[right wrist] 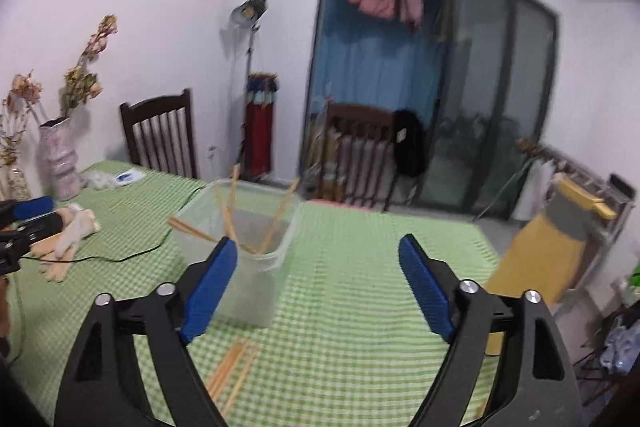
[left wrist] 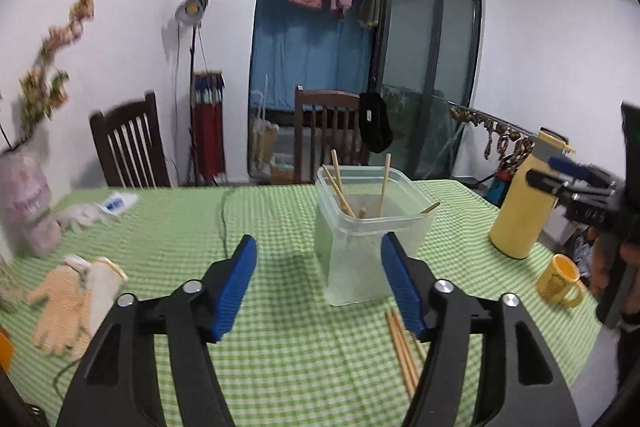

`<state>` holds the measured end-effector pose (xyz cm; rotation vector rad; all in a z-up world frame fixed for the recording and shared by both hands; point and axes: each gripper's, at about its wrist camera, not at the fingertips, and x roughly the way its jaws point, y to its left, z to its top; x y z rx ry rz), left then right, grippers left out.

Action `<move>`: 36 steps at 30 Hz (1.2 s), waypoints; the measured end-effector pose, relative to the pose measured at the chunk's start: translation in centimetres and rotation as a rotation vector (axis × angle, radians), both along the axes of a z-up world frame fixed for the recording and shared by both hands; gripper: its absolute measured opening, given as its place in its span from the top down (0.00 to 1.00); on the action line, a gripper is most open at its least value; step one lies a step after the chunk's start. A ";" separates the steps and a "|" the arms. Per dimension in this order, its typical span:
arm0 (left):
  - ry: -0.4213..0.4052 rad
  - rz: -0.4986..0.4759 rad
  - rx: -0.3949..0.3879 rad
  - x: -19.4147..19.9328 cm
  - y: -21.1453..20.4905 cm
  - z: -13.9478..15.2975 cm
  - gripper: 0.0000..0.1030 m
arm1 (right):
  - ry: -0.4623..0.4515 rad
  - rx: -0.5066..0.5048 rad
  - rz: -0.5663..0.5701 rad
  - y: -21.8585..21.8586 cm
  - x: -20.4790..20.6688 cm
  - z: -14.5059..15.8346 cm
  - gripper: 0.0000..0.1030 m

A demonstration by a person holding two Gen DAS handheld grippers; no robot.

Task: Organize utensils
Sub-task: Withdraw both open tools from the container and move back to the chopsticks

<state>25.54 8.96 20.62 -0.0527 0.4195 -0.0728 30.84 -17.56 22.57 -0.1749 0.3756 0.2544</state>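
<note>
A clear plastic container stands on the green checked table with several wooden chopsticks leaning inside it. More chopsticks lie loose on the cloth in front of it. My left gripper is open and empty, hovering just before the container. My right gripper is open and empty, with the container by its left finger and the loose chopsticks below. The right gripper also shows at the right edge of the left wrist view.
A yellow thermos and yellow mug stand at the table's right. Work gloves lie at the left, a black cable runs across the cloth, and a vase stands at the far left. Two wooden chairs stand behind the table.
</note>
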 end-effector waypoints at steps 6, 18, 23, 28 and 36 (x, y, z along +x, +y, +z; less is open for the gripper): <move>-0.034 -0.034 -0.005 -2.4 -0.8 0.6 0.27 | -0.031 0.022 -0.018 -1.1 -2.8 -0.1 0.18; -0.061 0.015 0.007 -8.6 -2.6 -4.0 0.15 | -0.045 0.035 -0.003 -0.5 -9.4 -5.5 0.18; -0.069 0.062 -0.005 -10.8 -2.7 -7.2 0.11 | -0.046 0.030 -0.010 0.1 -11.9 -8.0 0.18; -0.056 0.076 -0.036 -12.3 -2.7 -9.8 0.11 | -0.048 0.043 0.006 0.6 -14.6 -10.4 0.15; -0.038 0.102 0.063 -15.2 -4.1 -13.8 0.11 | -0.028 0.048 0.008 0.4 -17.0 -13.3 0.15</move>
